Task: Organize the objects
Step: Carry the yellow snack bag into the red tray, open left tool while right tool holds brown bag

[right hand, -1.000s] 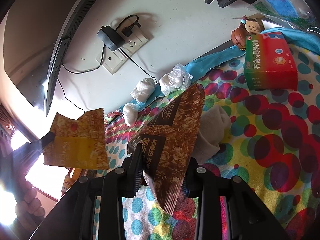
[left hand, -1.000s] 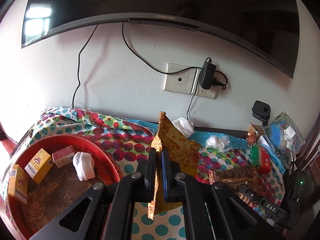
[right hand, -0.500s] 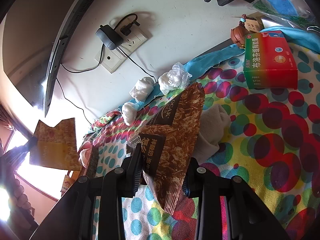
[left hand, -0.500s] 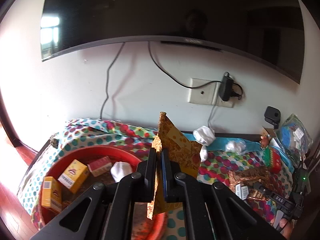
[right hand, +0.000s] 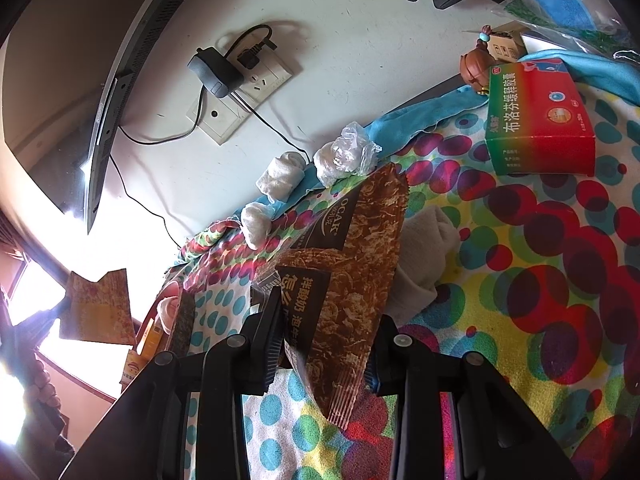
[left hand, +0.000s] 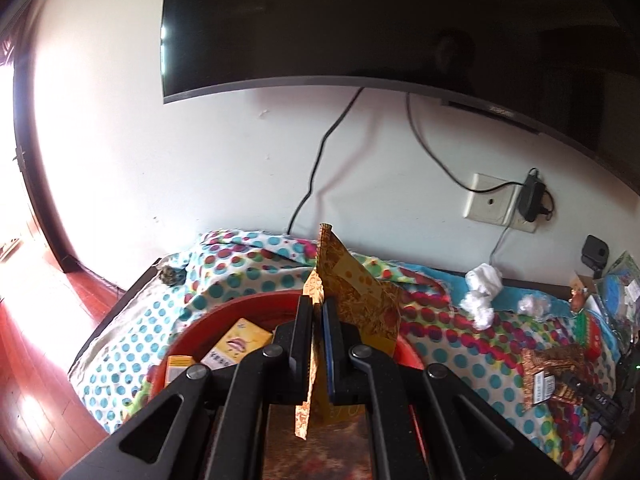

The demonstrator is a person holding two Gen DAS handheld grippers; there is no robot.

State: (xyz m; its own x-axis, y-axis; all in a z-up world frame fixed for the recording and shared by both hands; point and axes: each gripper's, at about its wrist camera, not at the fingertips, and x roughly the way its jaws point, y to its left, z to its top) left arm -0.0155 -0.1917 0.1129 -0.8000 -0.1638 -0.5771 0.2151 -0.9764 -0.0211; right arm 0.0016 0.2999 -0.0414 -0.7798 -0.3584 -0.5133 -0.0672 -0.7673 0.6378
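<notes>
Left gripper (left hand: 318, 334): jaws clamped tight on an orange-yellow snack packet (left hand: 352, 296), which stands edge-on between them. Packet hangs above the red basin (left hand: 224, 314) at the left end of the spotted cloth (left hand: 248, 264).

Left wrist view only: inside the basin, two yellow boxes, one with a lips print (left hand: 240, 344) and one at the rim (left hand: 178, 368). A small dark tuft (left hand: 172, 275) sits at the cloth's back corner. Floor of red boards (left hand: 36, 368) beyond the bench edge. The television (left hand: 380, 28) fills the wall above, cables trailing down to a wall socket (left hand: 498, 204).

Right gripper (right hand: 324, 334): jaws set wide, either side of a brown snack packet (right hand: 360, 272). The left pad touches the packet's edge; whether the right one does I cannot tell, so grasp uncertain. Packet rests on the cloth, far end propped over a grey folded cloth (right hand: 424, 256).

Right wrist view only: the orange-yellow packet seen flat-on (right hand: 100, 308), held aloft by the left tool against window glare, the basin below it. A green-and-red medicine box (right hand: 540, 120) lies further along the cloth, well apart from the brown packet. White wrapped bundles (right hand: 344, 156) line the wall edge on a blue towel (right hand: 424, 116). A brown figurine (right hand: 474, 66) stands just behind the box.
</notes>
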